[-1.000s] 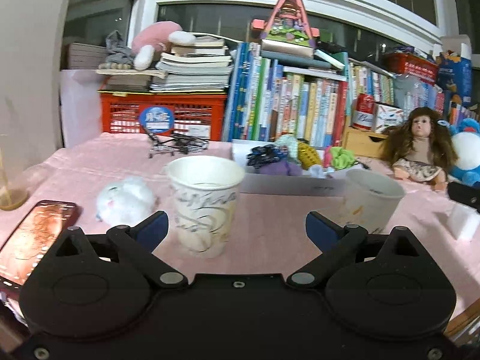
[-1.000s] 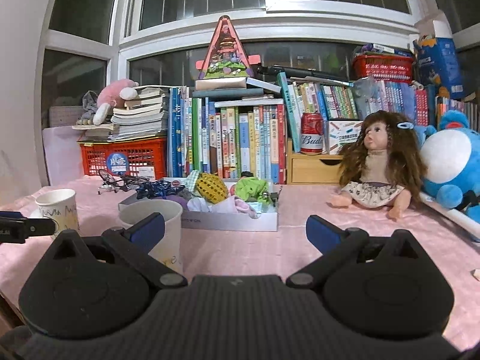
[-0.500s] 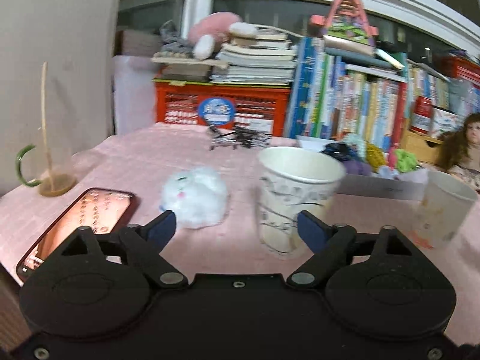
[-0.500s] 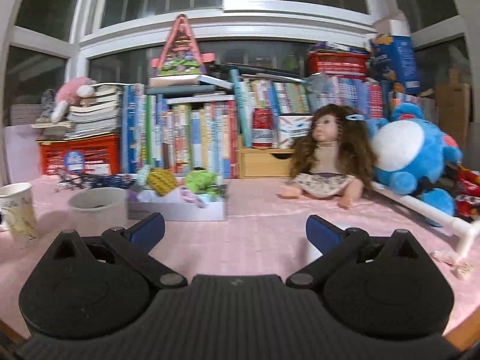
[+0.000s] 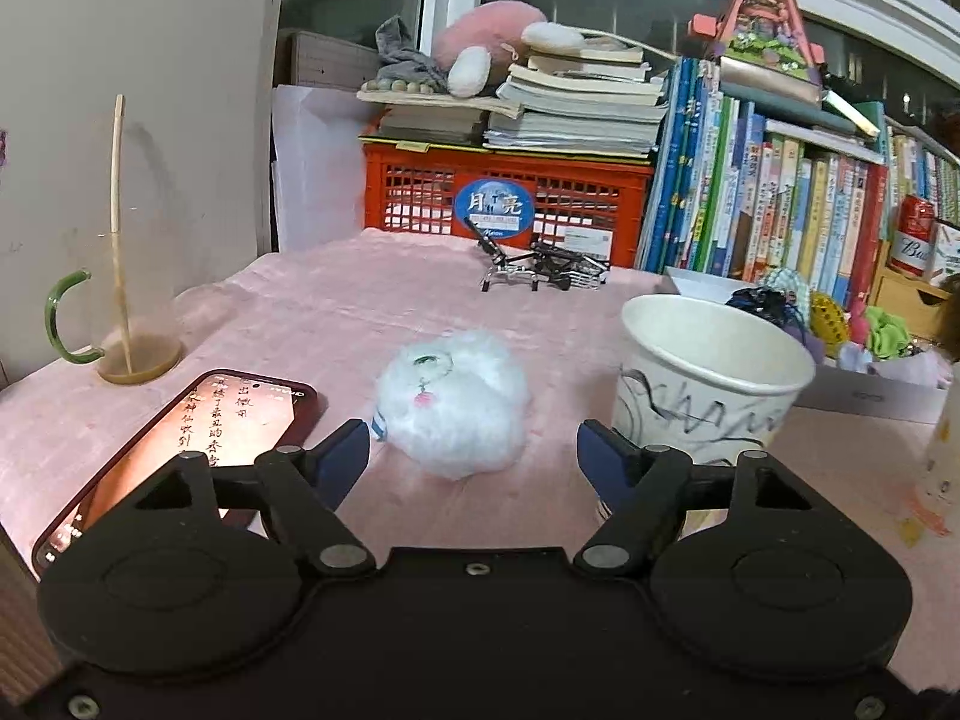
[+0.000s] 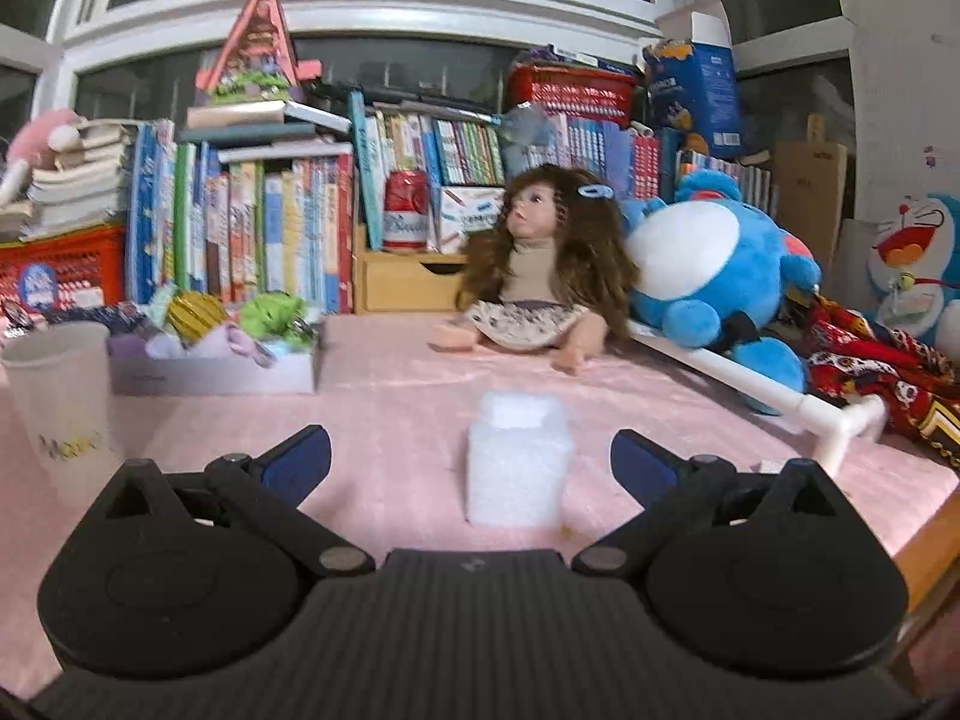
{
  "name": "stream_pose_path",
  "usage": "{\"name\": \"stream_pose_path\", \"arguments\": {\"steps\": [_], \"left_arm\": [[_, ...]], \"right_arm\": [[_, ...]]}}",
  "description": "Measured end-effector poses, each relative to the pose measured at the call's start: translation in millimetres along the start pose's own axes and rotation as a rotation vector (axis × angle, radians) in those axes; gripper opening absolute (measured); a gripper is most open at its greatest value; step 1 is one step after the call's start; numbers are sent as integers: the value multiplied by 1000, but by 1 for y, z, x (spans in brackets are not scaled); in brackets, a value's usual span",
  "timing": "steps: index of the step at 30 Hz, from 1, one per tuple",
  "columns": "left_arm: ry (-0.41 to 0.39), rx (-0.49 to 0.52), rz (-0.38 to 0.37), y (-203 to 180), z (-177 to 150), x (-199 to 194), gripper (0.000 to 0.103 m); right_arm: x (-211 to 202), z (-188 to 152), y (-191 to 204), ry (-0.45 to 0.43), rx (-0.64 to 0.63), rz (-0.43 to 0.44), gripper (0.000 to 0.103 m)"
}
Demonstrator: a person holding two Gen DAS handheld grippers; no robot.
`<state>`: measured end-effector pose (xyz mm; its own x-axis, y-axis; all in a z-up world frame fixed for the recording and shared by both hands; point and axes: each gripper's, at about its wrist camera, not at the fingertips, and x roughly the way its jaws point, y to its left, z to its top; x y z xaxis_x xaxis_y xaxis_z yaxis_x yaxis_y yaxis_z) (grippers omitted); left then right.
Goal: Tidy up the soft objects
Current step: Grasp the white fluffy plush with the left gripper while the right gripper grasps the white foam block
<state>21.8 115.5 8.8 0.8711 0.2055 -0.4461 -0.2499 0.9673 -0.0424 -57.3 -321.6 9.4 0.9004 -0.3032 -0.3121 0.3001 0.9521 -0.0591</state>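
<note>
A paper cup (image 5: 708,384) crowded the closing left gripper (image 5: 474,459) framing the white pompom (image 5: 456,402) untouched, while the right gripper (image 6: 471,468) gaped empty before a foam block (image 6: 519,462)

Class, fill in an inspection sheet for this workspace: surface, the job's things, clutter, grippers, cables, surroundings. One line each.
Surface: pink cloth covers the table.
Job's things: white fluffy pompom ahead of the left gripper; white foam block ahead of the right gripper; patterned paper cup beside the pompom.
Clutter: phone, glass mug, box of small items, doll.
Grippers: left gripper closing, nothing between its pads; right gripper open, not touching the block.
Cables: nothing seen.
Surroundings: books, red crate, blue plush.
</note>
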Motion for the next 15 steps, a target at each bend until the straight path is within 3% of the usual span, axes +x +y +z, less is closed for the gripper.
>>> {"name": "stream_pose_path", "arguments": {"steps": [15], "left_arm": [[61, -47, 26, 1, 4, 26, 77]], "right_arm": [[37, 5, 2, 96, -36, -18, 103]]}}
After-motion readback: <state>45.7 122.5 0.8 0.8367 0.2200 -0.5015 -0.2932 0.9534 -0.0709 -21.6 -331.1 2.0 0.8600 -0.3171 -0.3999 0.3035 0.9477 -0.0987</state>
